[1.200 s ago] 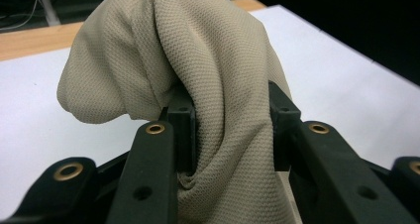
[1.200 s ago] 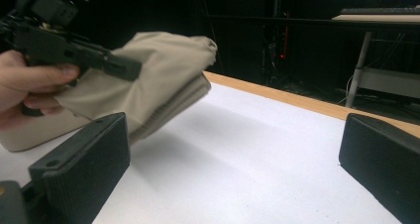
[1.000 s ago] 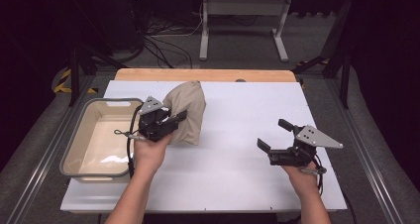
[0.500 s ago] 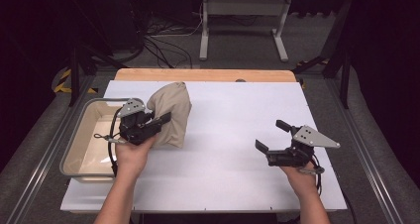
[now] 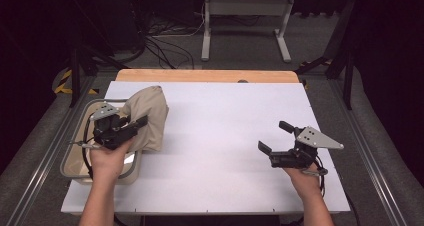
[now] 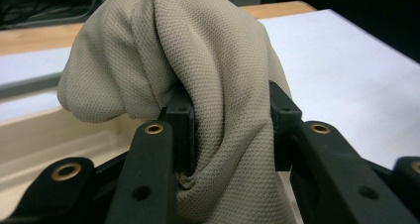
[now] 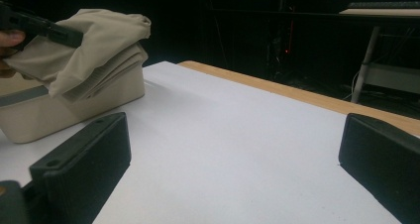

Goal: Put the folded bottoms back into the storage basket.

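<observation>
A folded beige cloth (image 5: 146, 117) hangs over the right rim of a cream bin (image 5: 73, 161) at the table's left. My left gripper (image 5: 131, 125) is shut on the cloth; the left gripper view shows the fabric (image 6: 223, 100) pinched between both black pads and bulging above them. From the right gripper view the cloth (image 7: 94, 50) is draped over the bin (image 7: 69, 110) at far left. My right gripper (image 5: 276, 137) rests low over the white table (image 5: 225, 126) at the right, its jaws wide open and nothing between them.
A wooden strip (image 5: 205, 76) runs along the table's far edge. Beyond it stand a metal stand (image 5: 245, 21) and cables on the dark floor. Metal rails flank the table on both sides.
My left hand has carried the cloth leftward, from the table's middle-left to over the bin's right rim. The right gripper has stayed in place.
</observation>
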Motion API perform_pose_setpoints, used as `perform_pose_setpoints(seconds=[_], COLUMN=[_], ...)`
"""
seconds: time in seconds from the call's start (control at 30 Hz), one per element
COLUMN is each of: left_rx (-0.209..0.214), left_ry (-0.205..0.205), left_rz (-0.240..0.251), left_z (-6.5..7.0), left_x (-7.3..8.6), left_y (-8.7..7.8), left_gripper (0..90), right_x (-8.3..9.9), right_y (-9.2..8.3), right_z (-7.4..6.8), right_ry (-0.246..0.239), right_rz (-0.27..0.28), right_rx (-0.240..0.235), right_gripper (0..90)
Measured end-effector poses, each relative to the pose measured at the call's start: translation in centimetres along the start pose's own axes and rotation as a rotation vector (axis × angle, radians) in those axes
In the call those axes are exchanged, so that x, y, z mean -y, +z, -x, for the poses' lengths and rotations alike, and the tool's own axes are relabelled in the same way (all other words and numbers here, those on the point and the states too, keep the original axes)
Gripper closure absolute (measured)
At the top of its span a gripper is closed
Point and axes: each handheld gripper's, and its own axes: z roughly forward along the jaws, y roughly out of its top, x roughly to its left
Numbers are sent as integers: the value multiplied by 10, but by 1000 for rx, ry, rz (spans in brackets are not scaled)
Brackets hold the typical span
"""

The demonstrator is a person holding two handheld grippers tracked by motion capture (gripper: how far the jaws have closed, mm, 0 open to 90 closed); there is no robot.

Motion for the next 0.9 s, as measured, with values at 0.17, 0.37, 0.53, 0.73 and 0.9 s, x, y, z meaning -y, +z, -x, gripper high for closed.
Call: perform_pose_setpoints(seconds=[0.17, 0.37, 0.53, 0.73, 0.9], left_rx=[-2, 16, 9, 10, 9], left_ry=[-43, -28, -25, -31, -21], left_rz=[-16, -68, -105, -140, -176], left_z=[-20, -31, -40, -49, -57], left_x=[1, 0, 2, 5, 8], left_y=[-13, -23, -26, -28, -31], left_gripper=[646, 645, 644, 644, 643], right_x=[0, 1, 1, 1, 1], right_y=[0, 1, 2, 2, 2], right_z=[0, 0, -1, -1, -1], right_ry=[3, 1, -2, -2, 1], right_rz=[1, -4, -7, -8, -7], right_rx=[0, -2, -7, -7, -7], right_gripper=[4, 4, 4, 4, 3])
